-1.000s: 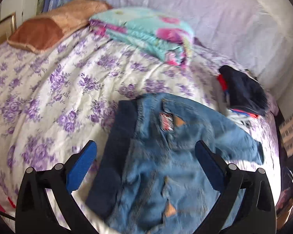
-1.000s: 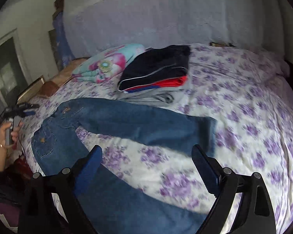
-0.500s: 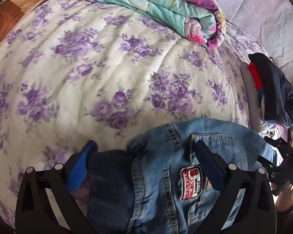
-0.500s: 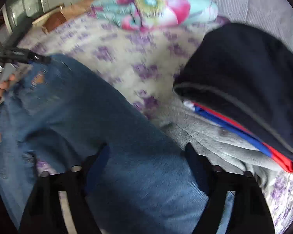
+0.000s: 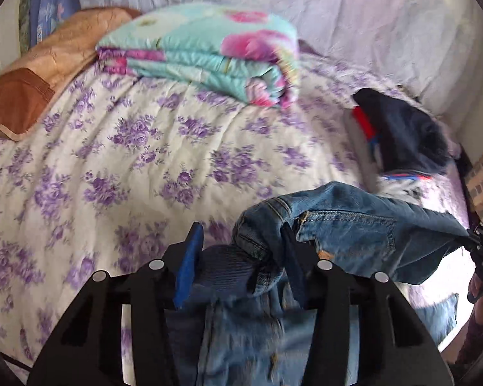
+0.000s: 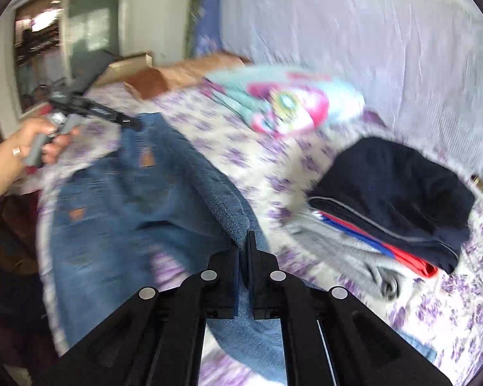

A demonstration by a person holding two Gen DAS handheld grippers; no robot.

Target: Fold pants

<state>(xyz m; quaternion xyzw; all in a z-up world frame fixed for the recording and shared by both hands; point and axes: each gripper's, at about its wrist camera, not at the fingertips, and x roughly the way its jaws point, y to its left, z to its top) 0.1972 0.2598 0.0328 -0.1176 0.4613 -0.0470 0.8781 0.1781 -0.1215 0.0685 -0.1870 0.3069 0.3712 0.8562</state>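
Note:
The blue jeans [image 5: 344, 234] lie on a bed under a purple-flowered sheet [image 5: 145, 160], their waist raised off it. My left gripper [image 5: 241, 254] has its jaws closing, and the bunched waistband fills the gap between the blue pads. In the right wrist view that left gripper [image 6: 130, 124] holds the waistband corner, with a hand [image 6: 32, 148] behind it. My right gripper [image 6: 244, 244] is shut on a folded edge of the jeans [image 6: 138, 212] along the leg side. The right gripper [image 5: 471, 236] also shows at the right edge of the left wrist view, pulling the denim taut.
A folded flowered quilt [image 5: 209, 51] and a brown pillow [image 5: 32, 90] lie at the head of the bed. A stack of folded clothes [image 6: 399, 206], navy on top of red, blue and grey, sits close to the right of the jeans. Pale cloth [image 5: 354, 16] covers the far side.
Both grippers have closed on the jeans. The waist, flat on the sheet before, now hangs bunched and raised between them. Both cameras have swung and drawn back from the bed.

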